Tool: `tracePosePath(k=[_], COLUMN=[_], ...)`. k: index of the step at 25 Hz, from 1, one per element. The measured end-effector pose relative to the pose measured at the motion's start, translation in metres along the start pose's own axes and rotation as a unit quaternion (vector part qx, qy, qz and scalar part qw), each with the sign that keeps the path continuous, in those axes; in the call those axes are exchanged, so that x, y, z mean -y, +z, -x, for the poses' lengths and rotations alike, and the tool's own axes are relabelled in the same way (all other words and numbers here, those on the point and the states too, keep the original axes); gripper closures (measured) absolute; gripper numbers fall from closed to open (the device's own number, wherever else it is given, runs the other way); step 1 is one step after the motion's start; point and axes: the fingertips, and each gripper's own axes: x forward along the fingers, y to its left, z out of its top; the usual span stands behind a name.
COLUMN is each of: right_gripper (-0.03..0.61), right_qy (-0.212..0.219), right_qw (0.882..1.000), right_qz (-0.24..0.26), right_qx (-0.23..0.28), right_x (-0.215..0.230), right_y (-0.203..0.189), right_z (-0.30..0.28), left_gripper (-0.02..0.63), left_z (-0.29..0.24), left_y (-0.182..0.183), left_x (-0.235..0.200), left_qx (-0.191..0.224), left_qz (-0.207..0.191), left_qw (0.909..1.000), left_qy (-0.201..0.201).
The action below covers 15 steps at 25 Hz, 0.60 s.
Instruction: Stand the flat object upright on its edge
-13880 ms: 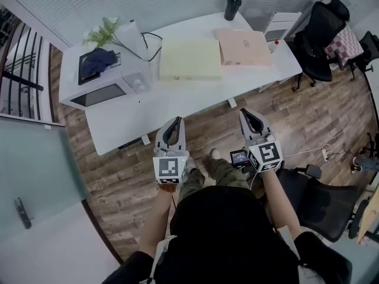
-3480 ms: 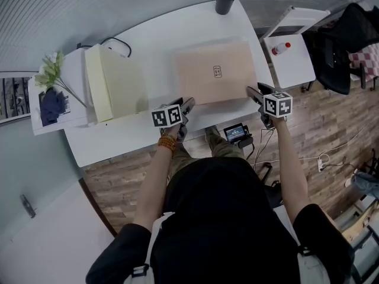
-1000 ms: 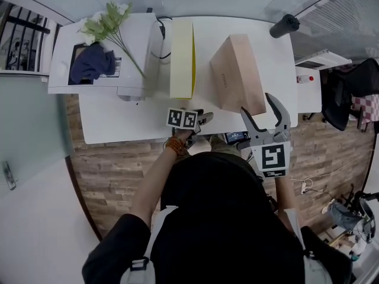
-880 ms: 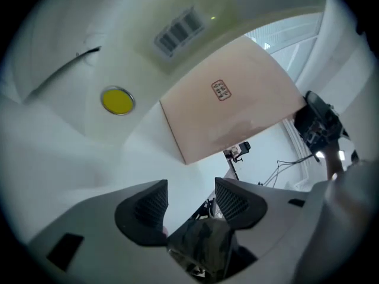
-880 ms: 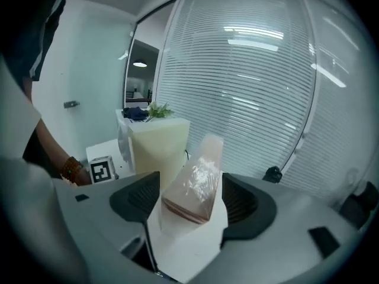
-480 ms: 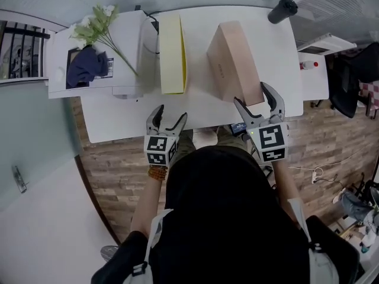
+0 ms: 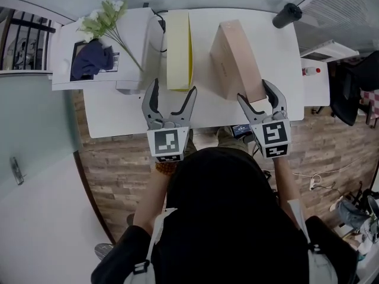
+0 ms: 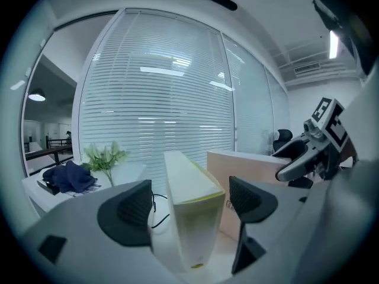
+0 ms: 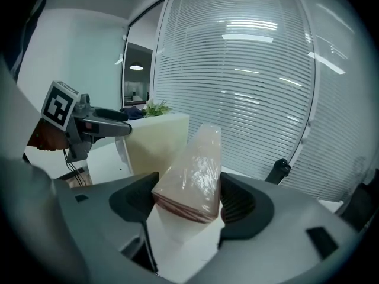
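Head view: a yellow box (image 7: pixel 179 49) stands on edge at the middle of the worktop (image 7: pixel 118 114). A tan box (image 7: pixel 234 58), up on edge but tilted, reaches the front edge near the right corner.

Left gripper view: the left gripper (image 8: pixel 189 203) has just opened its fingers (image 8: pixel 125 212) wide. They hold nothing, and the yellow box stands beyond them.

Right gripper view: the right gripper (image 9: pixel 185 203) has also just opened its fingers (image 9: pixel 243 205) wide, and they straddle the tan box's near end.

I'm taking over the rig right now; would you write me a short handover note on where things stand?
The left gripper is open, its fingers just opened, gripping nothing; the yellow box has its near end just ahead.
The right gripper is open, its fingers just opened, straddling the near corner of the tan box.
Both boxes are on edge, side by side on the white desk.
Done: yellow box stands free.
Left: draw the right gripper back and check the tan box stays up.
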Motion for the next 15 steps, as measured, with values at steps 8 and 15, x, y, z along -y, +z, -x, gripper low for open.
tracePosePath(k=[8,15], right_gripper=[0.268,0.273], right_qy=[-0.002,-0.013], right_qw=[1.000,0.999], right_qz=[-0.008,-0.023], right_qx=[0.010,0.034], right_x=[0.001,0.009], right_y=[0.006,0.015], right_z=[-0.002,-0.002], left_gripper=[0.286,0.311], left_z=[-0.021,-0.023], left_y=[-0.007,-0.007], left_x=[-0.002,-0.016], left_qx=[-0.014,-0.013], left_qz=[-0.003,0.029], left_qw=[0.9996,0.9987], left_qy=[0.026,0.041])
